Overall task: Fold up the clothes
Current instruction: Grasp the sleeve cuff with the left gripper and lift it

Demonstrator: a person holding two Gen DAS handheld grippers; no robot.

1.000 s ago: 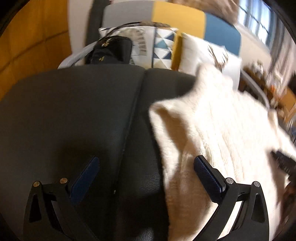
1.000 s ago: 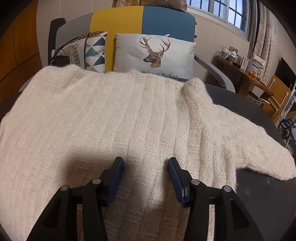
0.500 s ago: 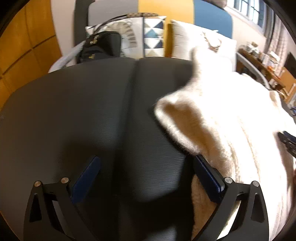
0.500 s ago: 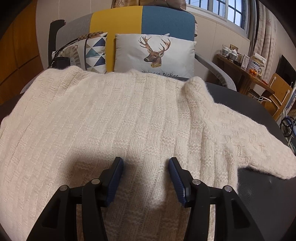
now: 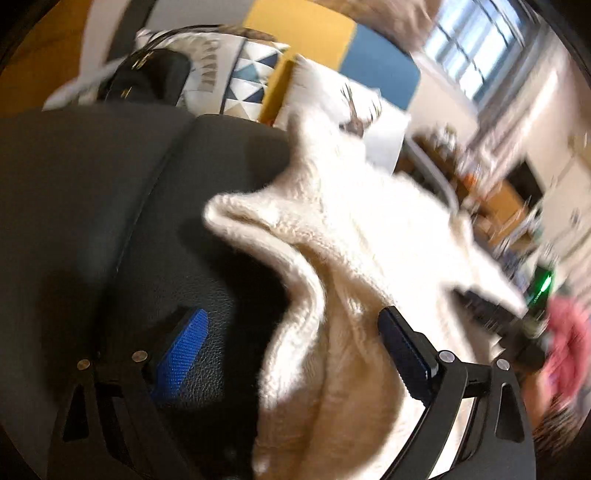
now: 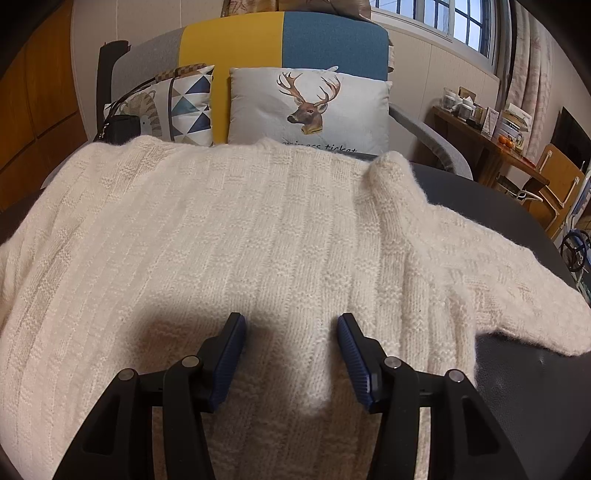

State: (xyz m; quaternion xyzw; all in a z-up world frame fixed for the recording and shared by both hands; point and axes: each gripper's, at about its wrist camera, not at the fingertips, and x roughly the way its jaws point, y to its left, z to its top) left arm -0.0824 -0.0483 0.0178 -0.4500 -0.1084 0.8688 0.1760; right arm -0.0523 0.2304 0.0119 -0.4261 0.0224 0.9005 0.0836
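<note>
A yellow-and-blue sofa [image 6: 284,40] is standing at 12 o'clock; daylight is entering a window [image 6: 458,18] at 1; a cluttered, perhaps wooden, sideboard [image 6: 487,140] is sitting at 2.

1. Bare dark cushion surface [image 5: 92,206] lies open to the left of the cream sweater [image 5: 369,236]; nothing stands on it.
2. A raised fold of the sweater sits between the fingers of the left gripper [image 5: 291,343], blocking a straight path forward.
3. Far edge: a black bag [image 5: 147,77], a triangle-pattern pillow [image 6: 184,103] and a deer pillow [image 6: 310,107] close off the back.
4. Right side: a strip of bare surface [image 6: 517,376] beside the sleeve is open; a cluttered wooden side table [image 6: 487,136] stands beyond.
</note>
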